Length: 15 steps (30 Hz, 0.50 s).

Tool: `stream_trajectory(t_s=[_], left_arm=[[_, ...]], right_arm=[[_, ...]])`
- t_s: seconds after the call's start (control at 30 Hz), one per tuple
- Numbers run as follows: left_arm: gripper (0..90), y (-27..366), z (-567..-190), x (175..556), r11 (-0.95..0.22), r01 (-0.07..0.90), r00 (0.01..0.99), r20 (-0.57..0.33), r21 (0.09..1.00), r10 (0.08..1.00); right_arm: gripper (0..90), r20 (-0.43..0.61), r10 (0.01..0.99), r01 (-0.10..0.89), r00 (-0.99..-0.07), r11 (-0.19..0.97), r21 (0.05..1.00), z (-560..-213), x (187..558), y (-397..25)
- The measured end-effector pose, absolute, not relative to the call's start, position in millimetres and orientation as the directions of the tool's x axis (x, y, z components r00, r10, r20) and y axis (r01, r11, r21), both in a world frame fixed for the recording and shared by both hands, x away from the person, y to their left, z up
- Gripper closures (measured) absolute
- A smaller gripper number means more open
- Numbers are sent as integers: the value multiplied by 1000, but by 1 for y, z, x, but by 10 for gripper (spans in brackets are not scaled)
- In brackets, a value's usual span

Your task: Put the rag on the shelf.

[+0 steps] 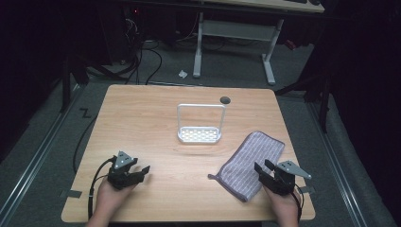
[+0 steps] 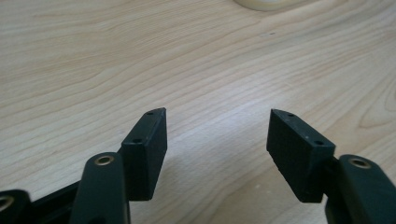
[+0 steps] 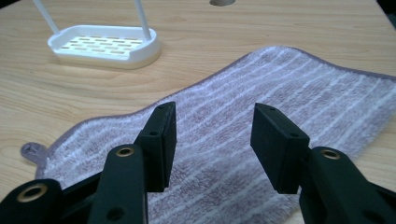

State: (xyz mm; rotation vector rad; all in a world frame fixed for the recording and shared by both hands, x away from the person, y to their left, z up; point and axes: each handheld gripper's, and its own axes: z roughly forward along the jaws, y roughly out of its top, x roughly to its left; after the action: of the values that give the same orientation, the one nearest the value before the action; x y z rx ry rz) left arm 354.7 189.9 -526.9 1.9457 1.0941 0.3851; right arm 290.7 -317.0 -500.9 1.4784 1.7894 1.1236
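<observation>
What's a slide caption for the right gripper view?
Open right hand-held gripper poised over a striped purple towel, with a white slotted rack beyond on the wooden table.

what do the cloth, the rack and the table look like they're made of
Cloth: soft terry or microfibre, purple-grey with pale stripes; the fuzzy pile shows.
Rack: probably white moulded plastic, smooth and matte, with a slotted base and thin frame; coated metal is possible.
Table: light wood grain, matte, likely laminate or veneer.
</observation>
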Motion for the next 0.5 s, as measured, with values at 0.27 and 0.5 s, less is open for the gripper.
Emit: stream_trajectory(t_s=[0.27, 0.5], left_arm=[[476, 194, -530, 356, -230, 561, 566, -167, 795, 807], [670, 196, -532, 354, -210, 578, 572, -208, 789, 793]], right_arm=[[528, 78, 973, 514, -218, 47, 857, -505, 288, -322], [837, 60, 970, 544, -235, 80, 836, -510, 312, -315]])
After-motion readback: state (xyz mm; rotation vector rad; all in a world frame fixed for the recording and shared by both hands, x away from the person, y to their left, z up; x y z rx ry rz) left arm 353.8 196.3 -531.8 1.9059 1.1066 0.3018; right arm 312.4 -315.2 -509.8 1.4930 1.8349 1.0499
